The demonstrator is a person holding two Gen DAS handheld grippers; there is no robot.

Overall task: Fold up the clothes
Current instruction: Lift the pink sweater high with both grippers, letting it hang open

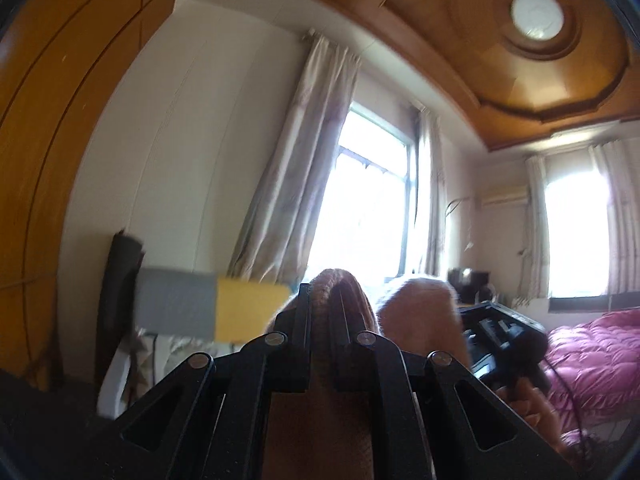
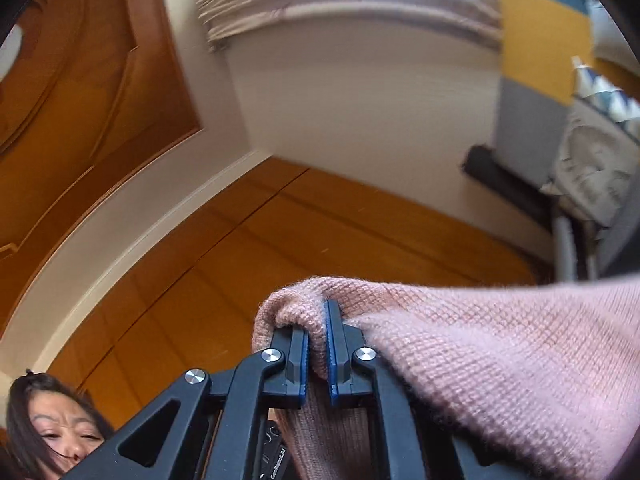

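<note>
Open air ahead of left tool (image 1: 324, 312) up to curtained window (image 1: 372, 200). Right side blocked: right tool (image 1: 496, 340) and hanging pink sweater (image 1: 424, 312), bed (image 1: 592, 348) beyond. Right tool's view: sweater (image 2: 500, 360) fills right; wardrobe (image 2: 280, 248) and wall (image 2: 360, 100) ahead, person's head (image 2: 52, 424) low left

We see a wood-panelled ceiling (image 1: 500, 60) with round lamp (image 1: 537, 15), curtained window (image 1: 368, 200), magenta quilt (image 1: 592, 356) (on a bed), orange wardrobe (image 2: 320, 232).
</note>
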